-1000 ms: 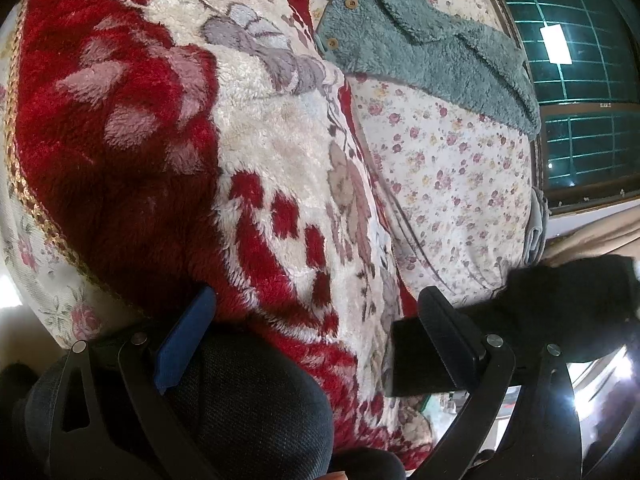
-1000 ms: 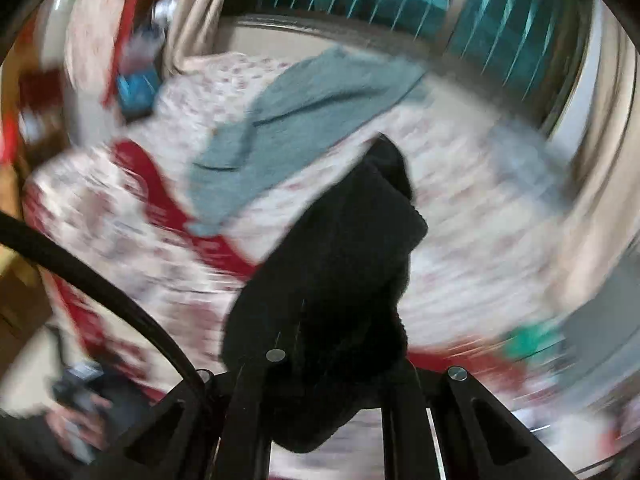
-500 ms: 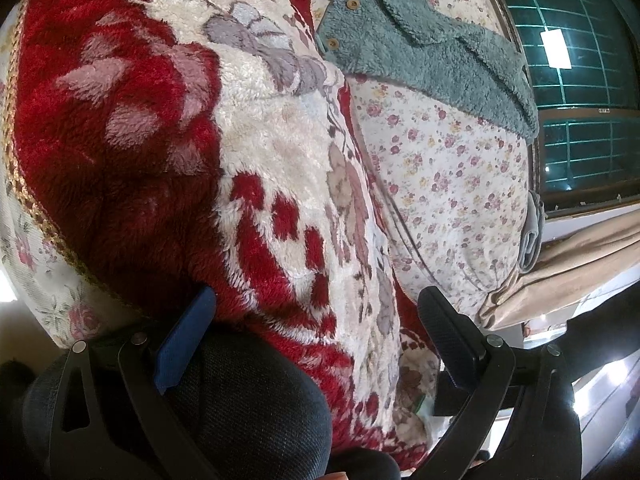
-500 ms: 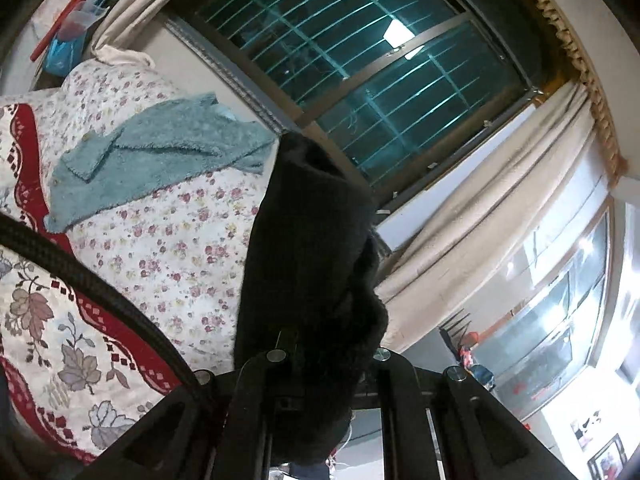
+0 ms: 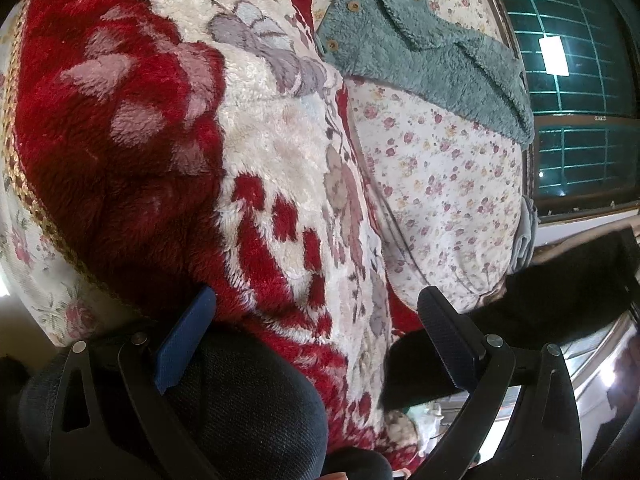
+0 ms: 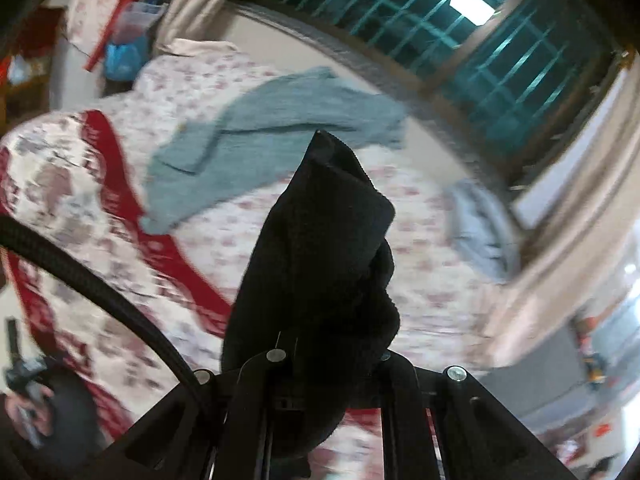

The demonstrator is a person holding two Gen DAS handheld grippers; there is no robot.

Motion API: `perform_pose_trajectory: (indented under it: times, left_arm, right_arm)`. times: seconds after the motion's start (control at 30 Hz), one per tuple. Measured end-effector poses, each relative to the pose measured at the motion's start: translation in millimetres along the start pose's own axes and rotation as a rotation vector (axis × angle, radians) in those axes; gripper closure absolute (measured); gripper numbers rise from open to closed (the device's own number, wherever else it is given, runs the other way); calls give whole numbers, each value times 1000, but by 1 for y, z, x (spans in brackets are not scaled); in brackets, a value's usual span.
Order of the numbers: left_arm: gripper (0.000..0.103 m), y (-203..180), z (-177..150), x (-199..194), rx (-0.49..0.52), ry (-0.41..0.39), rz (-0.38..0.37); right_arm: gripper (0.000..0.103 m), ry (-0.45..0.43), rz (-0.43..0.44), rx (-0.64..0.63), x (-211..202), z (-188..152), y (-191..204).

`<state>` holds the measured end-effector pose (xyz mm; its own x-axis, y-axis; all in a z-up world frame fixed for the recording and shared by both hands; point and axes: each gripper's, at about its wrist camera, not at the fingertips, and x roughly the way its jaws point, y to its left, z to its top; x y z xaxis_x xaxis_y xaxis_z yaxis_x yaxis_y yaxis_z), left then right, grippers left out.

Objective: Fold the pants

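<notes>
The black pants (image 6: pixel 320 256) hang bunched from my right gripper (image 6: pixel 328 360), which is shut on them above the bed. In the left wrist view the same black pants (image 5: pixel 532 316) show at the right, past the bed's edge. My left gripper (image 5: pixel 312 320) is open and empty, low over the red and cream plush blanket (image 5: pixel 160 152). Its blue pad (image 5: pixel 184 340) and black pad (image 5: pixel 448 336) stand wide apart.
A teal fleece garment (image 5: pixel 420 60) lies on the floral bedsheet (image 5: pixel 440 184) near the window (image 5: pixel 580 80); it also shows in the right wrist view (image 6: pixel 272 132). A grey cloth (image 6: pixel 484 228) lies at the bed's far edge. Beige curtains (image 6: pixel 568 216) hang at the right.
My right gripper swung back down toward the bed with the pants; the view is blurred by motion. The black pants came back into the left wrist view. The left gripper stayed still.
</notes>
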<state>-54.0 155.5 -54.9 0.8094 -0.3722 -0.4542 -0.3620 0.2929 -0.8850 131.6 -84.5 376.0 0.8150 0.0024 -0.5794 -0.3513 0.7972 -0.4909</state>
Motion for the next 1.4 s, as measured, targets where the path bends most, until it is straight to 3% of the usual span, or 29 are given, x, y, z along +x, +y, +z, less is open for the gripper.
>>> perform_pose_trajectory:
  times: [0.27, 0.33, 0.43, 0.53, 0.63, 0.7, 0.8, 0.87, 0.97, 1.07, 1.13, 1.23, 1.3, 1.4]
  left_arm:
    - [2, 5, 0, -7, -20, 8, -18]
    - [2, 3, -3, -16, -10, -23, 2]
    - [2, -7, -10, -51, 75, -174, 55]
    - [2, -21, -19, -97, 195, -387, 130]
    - [2, -22, -22, -111, 233, -433, 172]
    - [2, -20, -23, -115, 246, -432, 195]
    - [2, -15, -23, -122, 252, -436, 231]
    - [2, -16, -15, -125, 254, -435, 238]
    - [2, -20, 5, -134, 255, -441, 207]
    - [2, -31, 39, -122, 276, -294, 74]
    - [2, -32, 60, -105, 239, -182, 16]
    - [2, -28, 95, -68, 86, 7, -155]
    - [2, -21, 105, -57, -12, 44, -140]
    - [2, -12, 94, -46, -50, 99, -163]
  right_arm:
    - [94, 44, 259, -20, 86, 13, 148]
    - [93, 71, 322, -31, 104, 12, 189]
    - [93, 107, 405, -45, 133, 11, 244]
    - [92, 151, 482, 3, 161, 6, 294]
    - [76, 252, 610, 86, 189, 1, 340]
    - [56, 322, 726, 97, 199, -5, 369]
    - [54, 307, 792, 17, 183, -9, 388]
    - [54, 253, 773, -9, 167, -11, 375]
    - [54, 192, 725, 98, 155, -24, 311]
    - [54, 144, 668, 245, 151, -66, 231]
    - [54, 134, 649, 359, 149, -106, 184]
    - [54, 147, 577, 550, 149, -202, 120]
    - [54, 165, 544, 671, 149, -263, 96]
    - [54, 108, 568, 902, 144, -353, 84]
